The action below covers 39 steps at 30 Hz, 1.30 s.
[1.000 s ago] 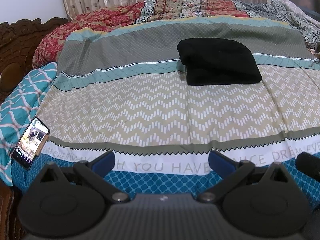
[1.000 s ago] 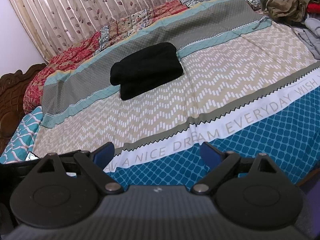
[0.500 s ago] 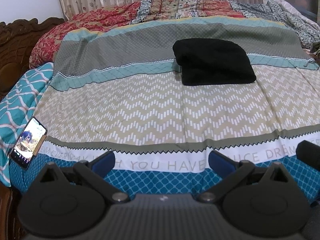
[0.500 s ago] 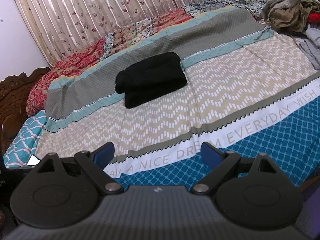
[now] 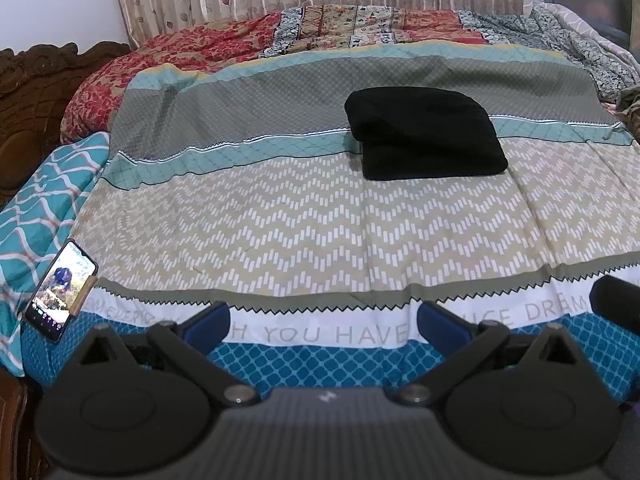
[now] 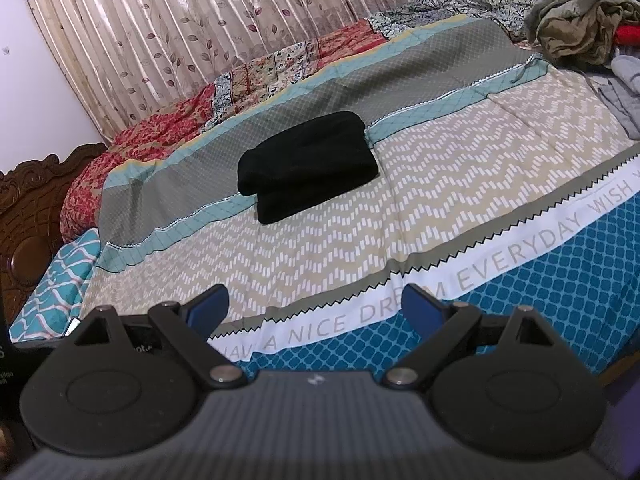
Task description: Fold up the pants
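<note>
Both views have drifted a little since a second ago: you have eased back and tilted up, so more curtain (image 6: 168,40) shows, while the black pants (image 5: 424,132) have not shifted on the bed (image 5: 280,216). They lie folded into a compact double-layered bundle across the teal stripe, so the folding looks finished and you appear to be retreating.

Your left hand-held gripper (image 5: 323,322) is spread wide with nothing between its blue pads; your right hand-held gripper (image 6: 315,306) is equally wide and empty. Each hovers over the bed's near blue border, well apart from the pants, which sit farther up the bed beyond the zigzag band. A phone (image 5: 61,290) rests at the left edge.
</note>
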Motion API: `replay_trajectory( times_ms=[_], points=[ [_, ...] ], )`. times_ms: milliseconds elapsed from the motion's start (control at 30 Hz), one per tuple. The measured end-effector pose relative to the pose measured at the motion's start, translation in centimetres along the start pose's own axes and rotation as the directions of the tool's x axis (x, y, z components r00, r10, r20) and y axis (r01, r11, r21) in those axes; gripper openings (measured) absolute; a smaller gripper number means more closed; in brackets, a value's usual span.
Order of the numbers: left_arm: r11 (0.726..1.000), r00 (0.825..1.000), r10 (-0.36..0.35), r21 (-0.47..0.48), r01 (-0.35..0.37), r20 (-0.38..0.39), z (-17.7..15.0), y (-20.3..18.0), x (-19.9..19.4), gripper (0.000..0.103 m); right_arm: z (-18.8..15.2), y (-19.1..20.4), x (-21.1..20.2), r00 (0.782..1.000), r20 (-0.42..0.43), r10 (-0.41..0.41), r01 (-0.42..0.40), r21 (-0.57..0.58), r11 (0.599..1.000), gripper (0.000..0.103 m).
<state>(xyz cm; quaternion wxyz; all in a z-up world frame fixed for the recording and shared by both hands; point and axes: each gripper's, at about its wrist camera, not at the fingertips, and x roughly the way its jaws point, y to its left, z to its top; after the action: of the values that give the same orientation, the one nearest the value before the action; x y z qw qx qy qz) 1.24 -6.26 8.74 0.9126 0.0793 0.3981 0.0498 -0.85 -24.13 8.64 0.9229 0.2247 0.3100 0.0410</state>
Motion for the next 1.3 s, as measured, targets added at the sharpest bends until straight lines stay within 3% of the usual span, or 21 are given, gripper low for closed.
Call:
replay_trajectory(
  times_ms=[1000,1300],
  points=[
    [1.0,0.998,0.02,0.022,-0.019,-0.055,-1.1,0.4,1.8,0.103,-0.4,0.0,0.5,1.0,-0.02,-0.007,0.007,-0.009,1.0,0.095],
    [1.0,0.999,0.004,0.021,-0.004,-0.043,-0.8,0.3,1.3,0.103,0.0,1.1,-1.1,0.994,0.107,-0.004,0.013,-0.086,0.996,0.095]
  ],
)
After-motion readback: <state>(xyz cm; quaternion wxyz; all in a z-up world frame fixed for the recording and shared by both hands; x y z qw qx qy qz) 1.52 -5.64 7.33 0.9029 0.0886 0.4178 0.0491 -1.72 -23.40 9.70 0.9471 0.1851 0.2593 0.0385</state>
